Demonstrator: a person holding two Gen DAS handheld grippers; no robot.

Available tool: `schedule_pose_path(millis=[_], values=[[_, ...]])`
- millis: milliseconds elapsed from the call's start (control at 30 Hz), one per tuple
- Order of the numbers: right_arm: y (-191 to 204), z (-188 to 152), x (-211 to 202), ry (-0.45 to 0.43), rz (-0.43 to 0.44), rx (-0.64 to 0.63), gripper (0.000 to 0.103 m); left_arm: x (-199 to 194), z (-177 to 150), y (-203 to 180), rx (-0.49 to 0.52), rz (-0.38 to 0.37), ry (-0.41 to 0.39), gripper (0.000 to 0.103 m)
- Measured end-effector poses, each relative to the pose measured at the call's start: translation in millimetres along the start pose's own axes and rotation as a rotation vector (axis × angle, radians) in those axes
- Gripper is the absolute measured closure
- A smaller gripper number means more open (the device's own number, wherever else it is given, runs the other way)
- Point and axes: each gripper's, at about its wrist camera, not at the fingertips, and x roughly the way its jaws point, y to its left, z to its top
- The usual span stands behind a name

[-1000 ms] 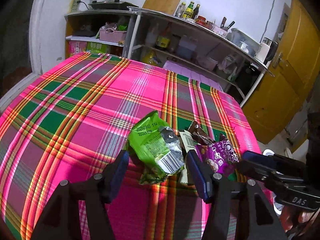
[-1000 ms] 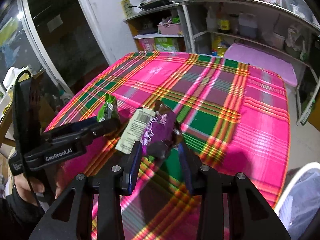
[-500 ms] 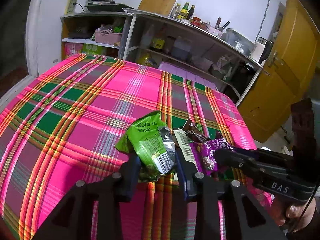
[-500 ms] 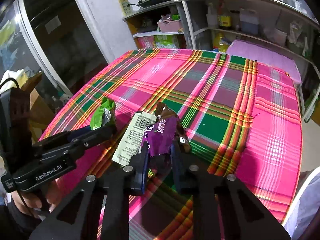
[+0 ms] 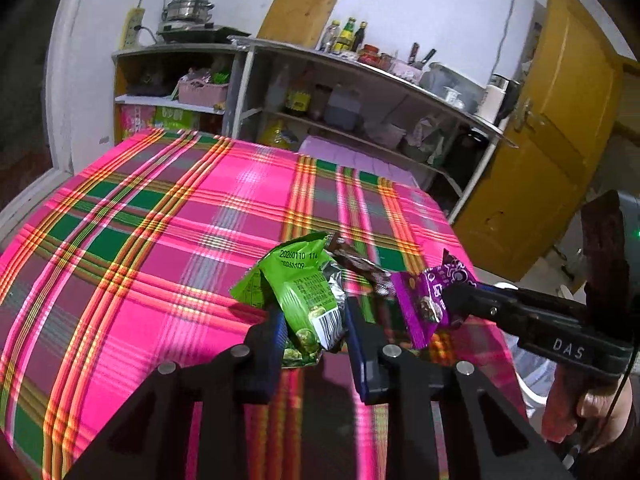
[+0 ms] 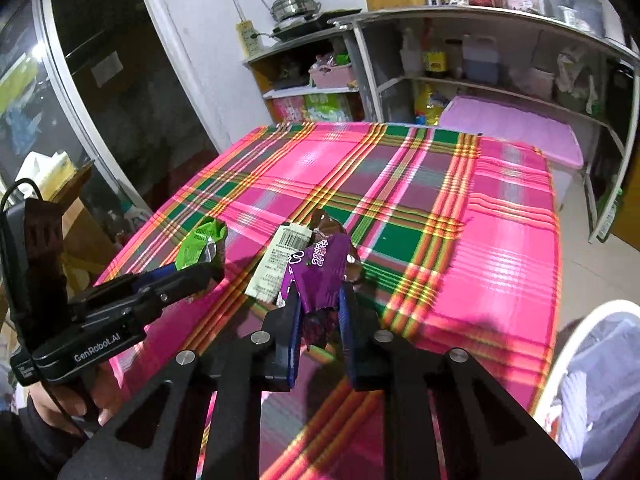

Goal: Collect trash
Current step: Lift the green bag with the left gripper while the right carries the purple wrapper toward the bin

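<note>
My left gripper [image 5: 314,315] is closing its jaws on a crumpled green snack wrapper [image 5: 304,292], pads pressed to its sides, just above the plaid tablecloth [image 5: 160,260]. My right gripper [image 6: 320,300] is shut on a purple wrapper [image 6: 320,272] and holds it upright off the cloth. Each view also shows the other tool: the right gripper [image 5: 454,300] with the purple wrapper [image 5: 428,300], and the left gripper [image 6: 208,270] with the green wrapper [image 6: 200,240]. A brown wrapper [image 5: 360,266] lies behind them. A white barcoded strip [image 6: 278,264] sits next to the purple one.
A bin with a white liner [image 6: 592,360] stands off the table's near right corner. Shelves [image 5: 360,92] with bottles and boxes line the far wall, and a yellow door [image 5: 560,140] is on the right. A hand [image 5: 592,412] holds the right tool.
Both grippers went from open around the wrappers to closed on them. Both wrappers have come up off the cloth and toward me.
</note>
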Motion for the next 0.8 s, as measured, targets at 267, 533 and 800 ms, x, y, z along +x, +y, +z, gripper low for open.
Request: schedule_pose_path(millis=[267,533,800], values=[[-2,-19,-49,-0.059,-0.038,0.011,0.085,-25,-16,-41,0.063,-0.052,-0.009,0.075],[-11,-40,-92,-0.111,-0.077,0.042,0.085,-49,-26,-85,0.126,-0.108,-0.024,0.075],[-24,-58,-129,-0.156,-0.108,0.074,0.085,-59,-32,-120,0.176,-0.157,-0.024,0.075]])
